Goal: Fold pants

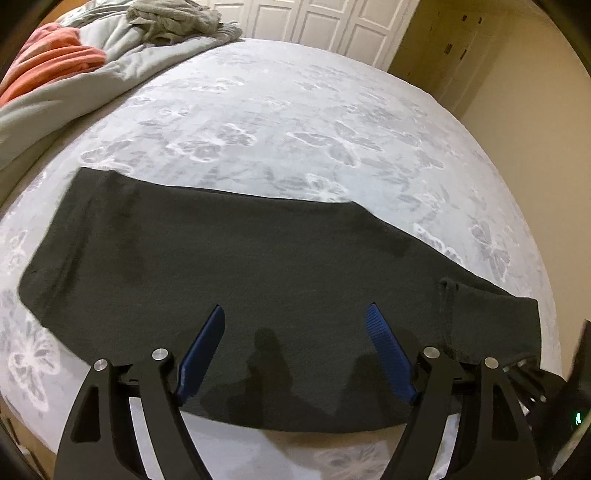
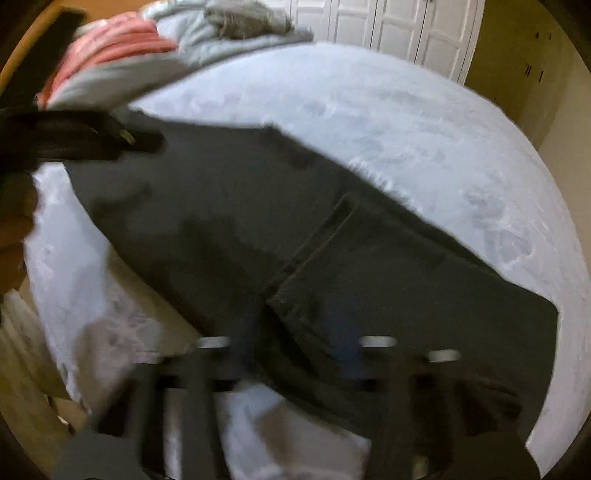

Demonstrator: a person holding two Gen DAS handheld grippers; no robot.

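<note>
Dark grey pants [image 1: 236, 266] lie flat on a bed, folded lengthwise into a long strip running left to right. My left gripper [image 1: 295, 314] is open, its blue pads [image 1: 207, 343] apart just above the pants near their front edge, empty. In the right wrist view the pants [image 2: 332, 240] show a seam or hem across the middle. My right gripper [image 2: 295, 332] is heavily blurred; its blue fingers [image 2: 349, 350] appear spread above the cloth. The left gripper body [image 2: 74, 136] shows at the upper left there.
The bed cover [image 1: 295, 122] is light grey with a butterfly pattern. A grey duvet [image 1: 74, 96] and an orange blanket [image 1: 55, 62] are heaped at the far left. White closet doors [image 1: 314, 22] stand behind the bed. The bed's front edge [image 1: 332, 446] is close under the grippers.
</note>
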